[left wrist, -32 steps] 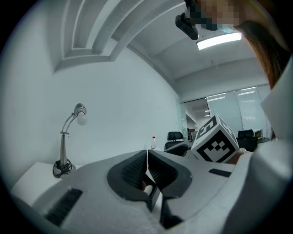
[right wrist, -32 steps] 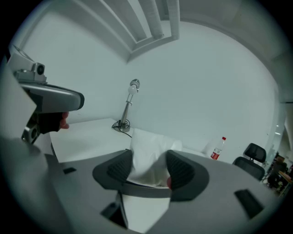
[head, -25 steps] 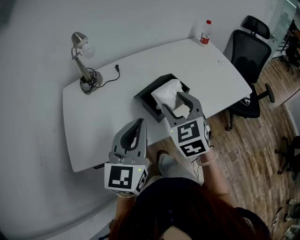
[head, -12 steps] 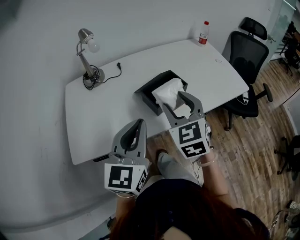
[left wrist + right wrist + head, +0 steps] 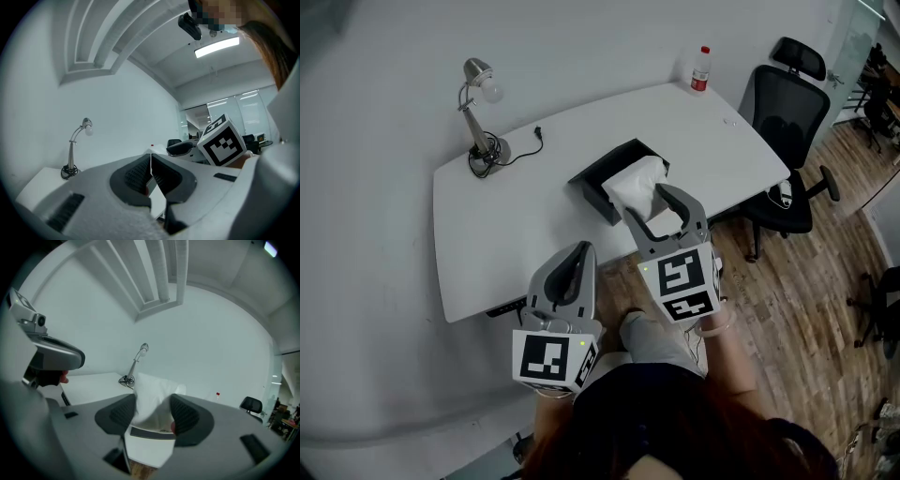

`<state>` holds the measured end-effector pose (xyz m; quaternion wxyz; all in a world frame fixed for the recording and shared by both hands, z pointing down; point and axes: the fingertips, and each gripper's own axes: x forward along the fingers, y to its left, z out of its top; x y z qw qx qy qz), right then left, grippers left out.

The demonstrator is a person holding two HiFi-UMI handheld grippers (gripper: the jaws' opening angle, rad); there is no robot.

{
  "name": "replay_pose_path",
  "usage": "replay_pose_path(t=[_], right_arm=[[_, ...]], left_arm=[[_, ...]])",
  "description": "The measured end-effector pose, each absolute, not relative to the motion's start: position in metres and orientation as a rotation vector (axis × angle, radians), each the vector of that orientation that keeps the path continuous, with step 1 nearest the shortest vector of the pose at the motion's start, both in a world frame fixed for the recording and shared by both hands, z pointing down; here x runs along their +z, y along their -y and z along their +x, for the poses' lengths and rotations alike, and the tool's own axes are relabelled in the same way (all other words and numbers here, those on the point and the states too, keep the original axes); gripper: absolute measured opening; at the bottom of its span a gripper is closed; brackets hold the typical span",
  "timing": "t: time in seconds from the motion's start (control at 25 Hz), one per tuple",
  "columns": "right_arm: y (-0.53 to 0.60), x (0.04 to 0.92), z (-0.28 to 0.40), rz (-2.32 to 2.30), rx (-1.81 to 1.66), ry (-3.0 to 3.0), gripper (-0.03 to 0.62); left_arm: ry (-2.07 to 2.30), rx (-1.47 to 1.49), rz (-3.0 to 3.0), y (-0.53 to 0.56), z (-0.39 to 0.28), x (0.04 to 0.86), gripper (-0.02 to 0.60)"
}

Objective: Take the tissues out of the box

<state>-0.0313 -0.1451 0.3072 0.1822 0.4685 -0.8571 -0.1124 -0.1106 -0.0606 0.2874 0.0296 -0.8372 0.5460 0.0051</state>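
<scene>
With the jaws of your right gripper (image 5: 661,208) wide and lined up on the tissues (image 5: 635,185), a soft, near-weightless tuft rising from the dark box (image 5: 592,178) on the tabletop (image 5: 516,225), and those of your left gripper (image 5: 578,255) closed on nothing, pinch the tuft near its top, gently, since it probably tears easily.

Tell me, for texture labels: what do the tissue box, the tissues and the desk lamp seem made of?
Tissue box: dark, matte, rigid walls, plastic or board, unclear. Tissues: soft white paper, crumpled folds. Desk lamp: likely metal, silvery sheen on stem and shade.
</scene>
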Motion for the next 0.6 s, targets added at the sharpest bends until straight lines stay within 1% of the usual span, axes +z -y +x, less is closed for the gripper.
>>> replay_pose_path(t=[0.6], right_arm=[[0.120,0.295,-0.012,1.315,-0.348,2.467,0.249]], left_arm=[[-1.679,0.019,-2.572,0.054,-0.086,0.283,0.026]])
